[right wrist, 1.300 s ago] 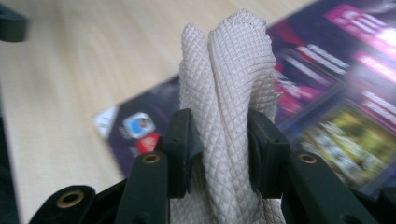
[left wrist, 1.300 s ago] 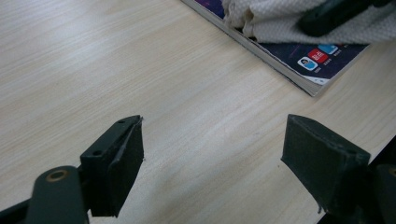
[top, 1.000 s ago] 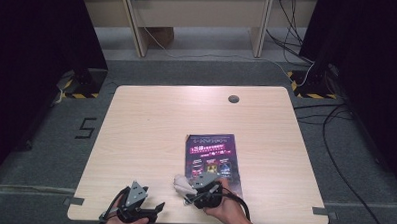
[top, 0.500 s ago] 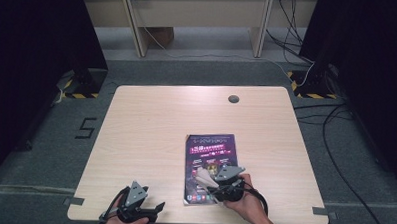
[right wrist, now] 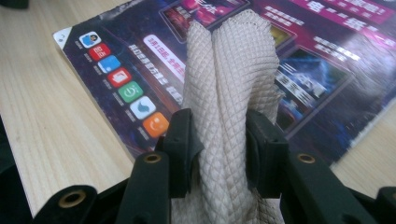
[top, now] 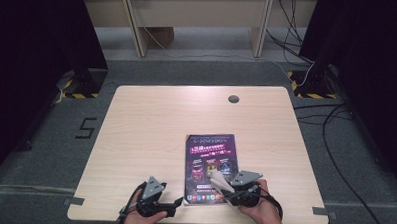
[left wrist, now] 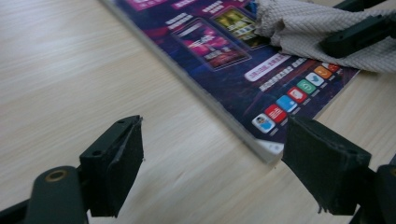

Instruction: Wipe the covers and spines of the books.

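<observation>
Cloth: a beige waffle-weave cloth (right wrist: pixel 229 88), bunched into folds, lies over the near right part of the booklet; in the high view it shows as a pale wedge (top: pixel 218 179) just left of the right gripper.
Right gripper: the right gripper (right wrist: pixel 218 149) has its two black jaws pressed against the cloth from both sides, the fabric squeezed between the pads; in the high view it sits at the near right corner of the booklet (top: pixel 229 189).
Booklet: a dark purple booklet (top: pixel 210 165) lies flat on the table, near edge close to the table's near edge; its thick white page edge shows in the left gripper view (left wrist: pixel 219 79).
Writing: the cover carries lines of small white and pink characters, too blurred to read; a row of coloured app-style icons (right wrist: pixel 123 79) runs along its near edge.
Left gripper: the left gripper (left wrist: pixel 212 161) has its jaws wide apart with nothing pressed between them, the booklet's near left corner just ahead of the right jaw; in the high view it sits left of the booklet (top: pixel 175 205).
Table: a light wood-grain table (top: pixel 151 125) with a round cable hole (top: pixel 233 99) near its far edge.
Floor: a "5" mark (top: pixel 86 127) on the grey carpet to the left.
</observation>
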The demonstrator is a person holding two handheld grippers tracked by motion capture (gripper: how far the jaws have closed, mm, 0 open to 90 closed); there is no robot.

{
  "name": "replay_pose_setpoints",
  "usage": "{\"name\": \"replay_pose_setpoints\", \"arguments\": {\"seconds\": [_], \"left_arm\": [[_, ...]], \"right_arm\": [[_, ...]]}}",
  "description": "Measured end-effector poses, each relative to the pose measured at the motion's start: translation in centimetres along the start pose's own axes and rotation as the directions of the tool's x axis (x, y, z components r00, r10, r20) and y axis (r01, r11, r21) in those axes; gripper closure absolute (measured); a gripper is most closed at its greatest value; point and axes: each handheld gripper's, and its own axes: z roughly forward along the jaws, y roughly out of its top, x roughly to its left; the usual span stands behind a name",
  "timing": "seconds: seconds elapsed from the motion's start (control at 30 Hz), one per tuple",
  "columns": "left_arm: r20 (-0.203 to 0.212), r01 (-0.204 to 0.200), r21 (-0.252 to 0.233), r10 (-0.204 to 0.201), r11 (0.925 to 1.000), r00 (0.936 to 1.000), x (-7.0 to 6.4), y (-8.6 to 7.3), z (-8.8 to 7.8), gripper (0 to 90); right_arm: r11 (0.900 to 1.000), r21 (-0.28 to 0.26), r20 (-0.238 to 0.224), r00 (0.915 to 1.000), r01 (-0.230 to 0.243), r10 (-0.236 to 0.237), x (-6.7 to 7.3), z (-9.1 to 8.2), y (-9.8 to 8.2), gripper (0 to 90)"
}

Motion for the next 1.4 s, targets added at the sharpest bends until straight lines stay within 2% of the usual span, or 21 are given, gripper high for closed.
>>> {"name": "replay_pose_setpoints", "arguments": {"seconds": [0.1, 0.17, 0.23, 0.3, 0.4, 0.6, 0.77, 1.0, 1.1, 1.2, 1.4], "left_arm": [[-0.01, -0.041, 0.013, 0.042, 0.9991, 0.9991, -0.6, 0.5, 1.3, 20.2], [-0.007, -0.049, 0.023, 0.049, 0.9985, 0.9988, -0.7, 0.6, 1.8, 20.5], [-0.025, -0.064, 0.039, 0.065, 0.9972, 0.9976, -0.7, 0.6, 2.2, 20.6], [-0.041, -0.081, 0.049, 0.083, 0.9955, 0.9957, -0.6, 0.6, 2.3, 20.7], [-0.041, -0.077, 0.059, 0.08, 0.9953, 0.996, -0.4, 0.5, 2.5, 20.4], [-0.05, -0.112, 0.07, 0.115, 0.9912, 0.9921, -0.5, 0.6, 2.5, 19.1], [-0.063, -0.132, 0.078, 0.137, 0.9882, 0.9886, -0.6, 0.7, 2.6, 16.8], [-0.054, -0.116, 0.081, 0.121, 0.9899, 0.9912, -0.4, 0.7, 2.7, 14.8], [-0.047, -0.122, 0.089, 0.127, 0.9885, 0.9908, -0.3, 0.8, 2.7, 14.8], [-0.047, -0.119, 0.088, 0.123, 0.989, 0.9913, -0.3, 0.8, 2.7, 14.7], [-0.048, -0.12, 0.089, 0.125, 0.9887, 0.991, -0.3, 0.8, 2.7, 14.7]], "right_arm": [[1.0, 0.0, 0.016, 0.9998, -0.009, 0.009, -0.3, -0.4, -0.5, 65.1], [1.0, -0.002, 0.023, 0.9997, -0.011, 0.011, -0.6, -0.7, -0.7, 65.2], [1.0, -0.004, 0.027, 0.9995, -0.016, 0.016, -0.8, -0.7, -0.8, 65.7], [1.0, -0.005, 0.033, 0.9992, -0.022, 0.023, -1.1, -0.7, -0.7, 65.9], [0.999, -0.003, 0.066, 0.9972, -0.035, 0.035, -1.5, -0.4, -0.4, 65.9], [0.998, -0.01, 0.101, 0.9926, -0.066, 0.066, -2.7, 0.1, 0.1, 65.9], [0.997, -0.004, 0.132, 0.9885, -0.073, 0.073, -3.8, 0.7, 0.9, 65.9], [0.994, -0.017, 0.192, 0.9748, -0.112, 0.113, -6.1, 2.3, 2.5, 65.9], [0.991, -0.027, 0.217, 0.9674, -0.129, 0.131, -7.0, 2.8, 3.0, 65.6], [0.986, -0.044, 0.239, 0.9568, -0.16, 0.166, -8.2, 3.5, 3.6, 65.3], [0.982, -0.056, 0.288, 0.9388, -0.18, 0.188, -9.7, 4.6, 4.7, 65.4]]}}
